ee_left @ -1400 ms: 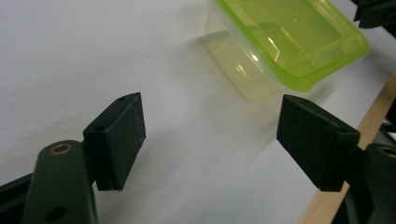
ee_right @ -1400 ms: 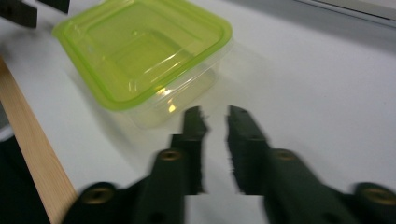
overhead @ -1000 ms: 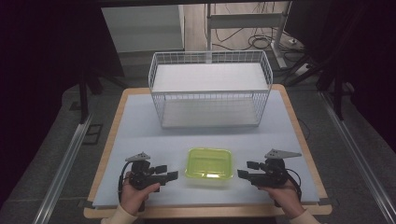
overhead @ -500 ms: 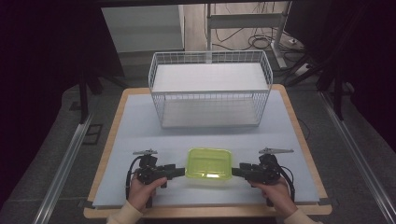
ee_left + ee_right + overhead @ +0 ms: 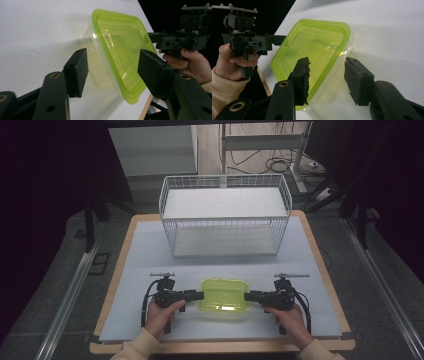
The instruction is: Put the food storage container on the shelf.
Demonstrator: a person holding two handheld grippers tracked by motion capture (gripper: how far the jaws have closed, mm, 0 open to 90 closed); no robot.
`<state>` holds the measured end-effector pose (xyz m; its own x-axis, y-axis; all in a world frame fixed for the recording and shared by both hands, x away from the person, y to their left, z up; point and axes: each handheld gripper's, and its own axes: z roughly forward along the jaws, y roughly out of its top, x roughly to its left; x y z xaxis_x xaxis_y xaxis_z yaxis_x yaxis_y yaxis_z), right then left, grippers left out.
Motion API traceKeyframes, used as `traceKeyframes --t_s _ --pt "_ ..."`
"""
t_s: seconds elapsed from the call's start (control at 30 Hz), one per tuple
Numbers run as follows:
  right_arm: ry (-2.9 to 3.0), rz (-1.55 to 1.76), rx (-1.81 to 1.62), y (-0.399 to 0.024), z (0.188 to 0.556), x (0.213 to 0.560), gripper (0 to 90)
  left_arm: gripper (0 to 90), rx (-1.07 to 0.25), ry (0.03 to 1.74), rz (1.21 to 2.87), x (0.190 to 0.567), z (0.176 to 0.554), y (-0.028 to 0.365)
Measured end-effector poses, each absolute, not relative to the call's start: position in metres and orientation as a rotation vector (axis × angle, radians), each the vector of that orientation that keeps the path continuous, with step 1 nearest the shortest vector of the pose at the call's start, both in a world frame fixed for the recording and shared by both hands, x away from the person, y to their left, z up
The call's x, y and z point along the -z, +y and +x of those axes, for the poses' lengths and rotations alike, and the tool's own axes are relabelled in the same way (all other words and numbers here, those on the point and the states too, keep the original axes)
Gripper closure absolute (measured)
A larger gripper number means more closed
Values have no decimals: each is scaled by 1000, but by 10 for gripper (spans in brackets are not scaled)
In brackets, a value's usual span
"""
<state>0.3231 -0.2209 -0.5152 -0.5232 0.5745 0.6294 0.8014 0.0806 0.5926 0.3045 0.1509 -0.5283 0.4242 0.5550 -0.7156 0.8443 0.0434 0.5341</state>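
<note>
Both grippers are seen level with the table, one at each short end of a clear food container with a lime-green lid (image 5: 224, 295), which sits at the near middle of the white mat (image 5: 150, 250). From the left gripper (image 5: 111, 68), the jaws are held apart and the container's near end is bracketed between the pads, the lid's rim lying just inside the gap; no firm contact with either pad can be made out. From the right gripper (image 5: 327, 77), the same picture is given: jaws spread, one pad over the green lid, the other beside the clear wall, no squeeze to be seen.

From above, the left gripper (image 5: 192, 295) is pointed right and the right gripper (image 5: 252, 296) is pointed left, tips meeting the container's opposite ends. Each is gripped from below by a hand, the left hand (image 5: 159, 314) and the right hand (image 5: 290, 316), with pale sleeves entering from the near edge. Cables are looped behind both tools.

Bare mat is left on either side of the container, out to the wooden table border (image 5: 116, 285), and a strip lies free between container and near edge. Beyond, open mat runs up to a white wire basket (image 5: 225, 215), well apart at the far side, its mouth open upward.
</note>
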Motion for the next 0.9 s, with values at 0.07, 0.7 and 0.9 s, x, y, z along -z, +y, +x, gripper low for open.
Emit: traceKeyframes --t_s 0.07,0.7,0.9 --pt "-2124 -1386 1413 -219 325 516 578 457 353 1241 1641 530 307 150" --pt "-1992 -1389 1434 -219 326 516 778 751 334 1252 1674 528 304 144" --pt "-2039 -1365 1445 -218 323 511 813 784 276 1234 1686 521 296 144"
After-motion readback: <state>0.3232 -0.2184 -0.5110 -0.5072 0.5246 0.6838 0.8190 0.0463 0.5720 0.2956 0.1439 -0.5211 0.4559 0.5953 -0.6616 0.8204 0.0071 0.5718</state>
